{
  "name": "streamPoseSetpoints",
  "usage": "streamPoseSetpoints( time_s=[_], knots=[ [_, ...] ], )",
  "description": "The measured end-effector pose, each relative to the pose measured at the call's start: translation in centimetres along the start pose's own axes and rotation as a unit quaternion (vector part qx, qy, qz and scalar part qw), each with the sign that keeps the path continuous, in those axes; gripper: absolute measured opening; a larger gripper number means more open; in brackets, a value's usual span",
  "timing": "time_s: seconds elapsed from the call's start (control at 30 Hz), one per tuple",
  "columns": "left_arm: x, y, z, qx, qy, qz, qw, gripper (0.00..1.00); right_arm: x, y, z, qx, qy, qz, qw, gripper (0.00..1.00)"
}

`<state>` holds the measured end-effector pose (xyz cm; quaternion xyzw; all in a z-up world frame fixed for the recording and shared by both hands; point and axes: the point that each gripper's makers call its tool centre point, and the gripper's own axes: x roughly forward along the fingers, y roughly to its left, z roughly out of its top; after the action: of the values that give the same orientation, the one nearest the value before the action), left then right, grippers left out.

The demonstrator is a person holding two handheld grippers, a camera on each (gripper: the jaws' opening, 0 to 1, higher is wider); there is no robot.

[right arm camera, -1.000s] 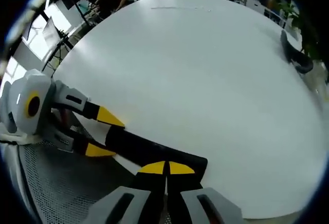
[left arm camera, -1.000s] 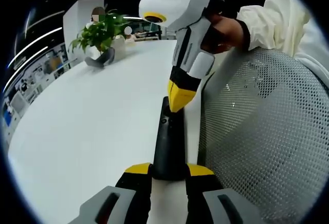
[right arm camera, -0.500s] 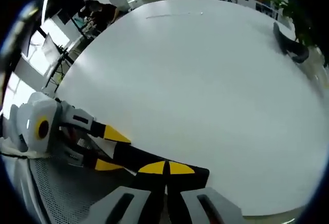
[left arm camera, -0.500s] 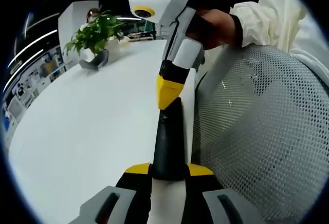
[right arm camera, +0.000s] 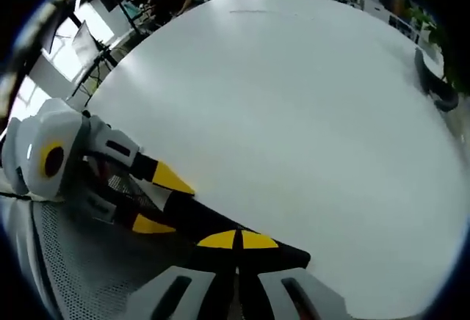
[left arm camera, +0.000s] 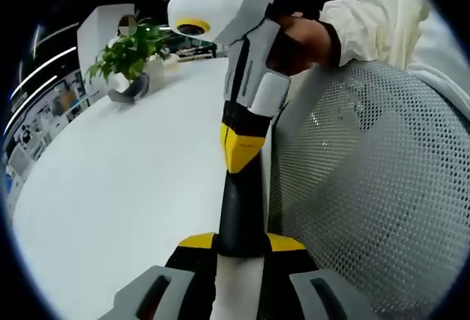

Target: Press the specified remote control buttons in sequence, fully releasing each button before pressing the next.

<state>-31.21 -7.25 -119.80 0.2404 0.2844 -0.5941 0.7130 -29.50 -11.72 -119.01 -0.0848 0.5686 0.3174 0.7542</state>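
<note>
The left gripper [left arm camera: 241, 244] clamps the near end of a long black remote control [left arm camera: 240, 210] over the white round table [left arm camera: 117, 180] – the right gripper [right arm camera: 236, 241], its 2 yellow tips closed together, presses onto the remote's upper face.

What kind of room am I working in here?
Probably an open-plan office or meeting area: a large white table, a mesh-backed office chair beside it, a potted plant at the far end, and desks with monitors behind.
</note>
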Motion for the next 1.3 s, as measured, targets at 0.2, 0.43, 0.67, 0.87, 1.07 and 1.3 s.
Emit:
streamPoseSetpoints(
  time_s=[0.2, 0.43, 0.67, 0.87, 1.07, 1.3],
  knots=[
    [-0.05, -0.09, 0.06, -0.001, -0.001, 0.000, 1.0000, 0.24, 0.20, -0.07, 0.15, -0.033, -0.006, -0.017, 0.9993, 0.00],
    [-0.03, -0.12, 0.05, 0.000, -0.002, -0.001, 1.0000, 0.24, 0.32, -0.14, 0.18, -0.065, -0.007, -0.027, 0.9975, 0.00],
    [-0.08, -0.21, 0.02, 0.000, -0.003, 0.000, 1.0000, 0.24, 0.34, -0.20, 0.24, -0.081, -0.008, -0.033, 0.9961, 0.00],
    [-0.14, -0.26, -0.03, -0.001, -0.004, 0.000, 1.0000, 0.24, 0.43, -0.26, 0.32, -0.075, -0.011, -0.030, 0.9967, 0.00],
    [-0.20, -0.32, -0.02, -0.001, -0.006, 0.001, 1.0000, 0.24, 0.30, -0.42, 0.38, -0.037, -0.013, -0.018, 0.9991, 0.00],
    [-0.18, -0.33, 0.00, -0.001, -0.004, 0.000, 1.0000, 0.24, 0.17, -0.51, 0.27, -0.014, -0.013, -0.015, 0.9997, 0.00]
  ],
)
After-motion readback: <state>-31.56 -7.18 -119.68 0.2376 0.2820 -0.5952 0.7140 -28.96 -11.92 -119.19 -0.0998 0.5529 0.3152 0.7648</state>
